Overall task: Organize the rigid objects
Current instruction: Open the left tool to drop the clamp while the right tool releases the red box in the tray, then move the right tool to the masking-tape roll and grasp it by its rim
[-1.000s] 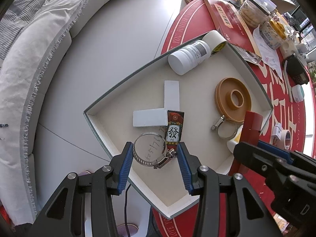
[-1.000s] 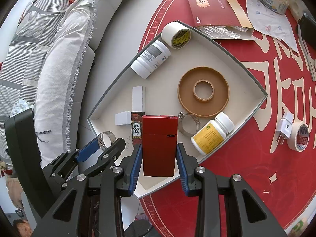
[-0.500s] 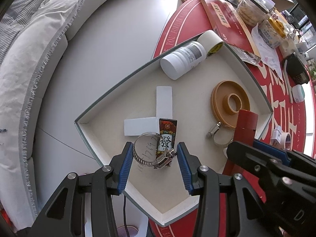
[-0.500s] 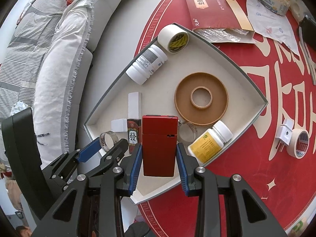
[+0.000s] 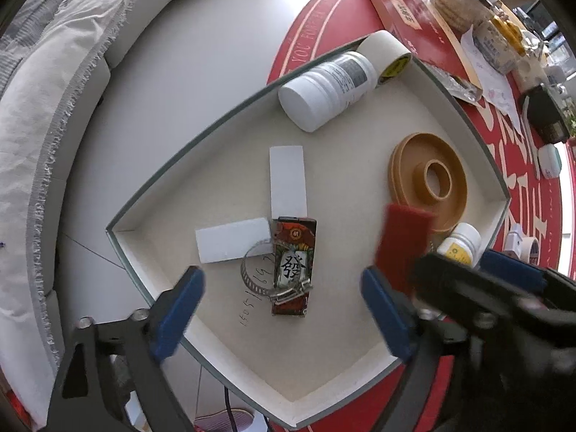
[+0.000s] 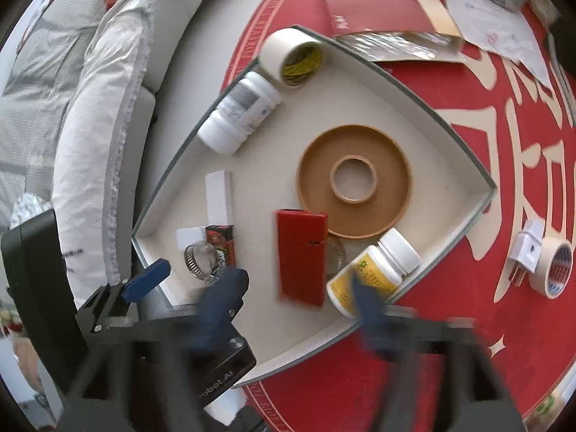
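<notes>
Jaws of both grippers gape wide — hose clamp (image 5: 268, 273), red box (image 6: 301, 256) lie released in tray (image 5: 363, 388).

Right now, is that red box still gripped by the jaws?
No, the red box lies loose in the tray, jaws spread wide apart.

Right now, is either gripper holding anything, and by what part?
Nothing is held. The left gripper stands open around the hose clamp; the right gripper is open, the red box released.

Your right gripper (image 6: 288, 309) fingers are motion-blurred in the right wrist view. The red case (image 5: 403, 248) is blurred in the left wrist view. The second hose clamp (image 6: 336, 255) is mostly hidden behind it.
</notes>
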### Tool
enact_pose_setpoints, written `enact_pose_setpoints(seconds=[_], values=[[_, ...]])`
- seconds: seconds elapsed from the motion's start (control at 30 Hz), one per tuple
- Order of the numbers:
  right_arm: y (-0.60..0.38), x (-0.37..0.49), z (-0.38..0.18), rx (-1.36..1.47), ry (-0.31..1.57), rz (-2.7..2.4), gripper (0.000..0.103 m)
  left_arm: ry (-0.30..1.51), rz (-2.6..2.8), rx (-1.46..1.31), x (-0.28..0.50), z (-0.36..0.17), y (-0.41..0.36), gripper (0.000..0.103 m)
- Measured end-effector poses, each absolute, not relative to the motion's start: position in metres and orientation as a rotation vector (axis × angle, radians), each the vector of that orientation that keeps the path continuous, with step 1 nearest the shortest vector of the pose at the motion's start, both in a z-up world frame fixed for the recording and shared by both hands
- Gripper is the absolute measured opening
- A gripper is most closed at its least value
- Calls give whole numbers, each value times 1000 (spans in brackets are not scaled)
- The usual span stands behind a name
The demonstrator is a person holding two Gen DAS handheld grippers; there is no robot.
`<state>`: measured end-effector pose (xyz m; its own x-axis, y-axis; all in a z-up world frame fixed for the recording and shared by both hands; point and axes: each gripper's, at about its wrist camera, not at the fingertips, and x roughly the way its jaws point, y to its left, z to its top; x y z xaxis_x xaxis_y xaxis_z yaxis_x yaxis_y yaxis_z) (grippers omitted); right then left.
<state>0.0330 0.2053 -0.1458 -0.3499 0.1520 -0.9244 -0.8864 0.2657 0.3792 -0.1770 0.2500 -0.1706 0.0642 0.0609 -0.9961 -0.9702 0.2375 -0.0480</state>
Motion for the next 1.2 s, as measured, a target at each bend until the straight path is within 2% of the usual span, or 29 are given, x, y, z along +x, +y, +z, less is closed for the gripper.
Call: enact_pose_setpoints(seconds=[0.03, 0.23, 0.5, 0.83, 0.93, 0.97, 1.03, 1.2], values=[[203, 38, -143, -697, 1520, 1286, 92, 1215, 1035, -1010, -179, -169, 250, 102], [172, 76, -140, -691, 1494, 1166, 92, 1240, 1029, -1000, -172, -167, 242, 103], [122, 173, -161, -663, 1465, 878, 92, 1262, 920, -978, -141, -161, 208, 103], [139, 215, -187, -661, 1433, 883, 92, 1296, 831, -956, -108, -152, 174, 103], [135, 221, -194, -605, 1470, 874, 78, 1290, 831, -954, -98, -150, 163, 103], [131, 224, -192, -583, 1468, 866, 64, 1286, 827, -952, -93, -148, 165, 103], [122, 232, -188, -578, 1479, 870, 55, 1281, 816, -943, -79, -145, 163, 103], [74, 252, -189, -627, 1520, 850, 55, 1266, 768, -925, -41, -139, 163, 103]])
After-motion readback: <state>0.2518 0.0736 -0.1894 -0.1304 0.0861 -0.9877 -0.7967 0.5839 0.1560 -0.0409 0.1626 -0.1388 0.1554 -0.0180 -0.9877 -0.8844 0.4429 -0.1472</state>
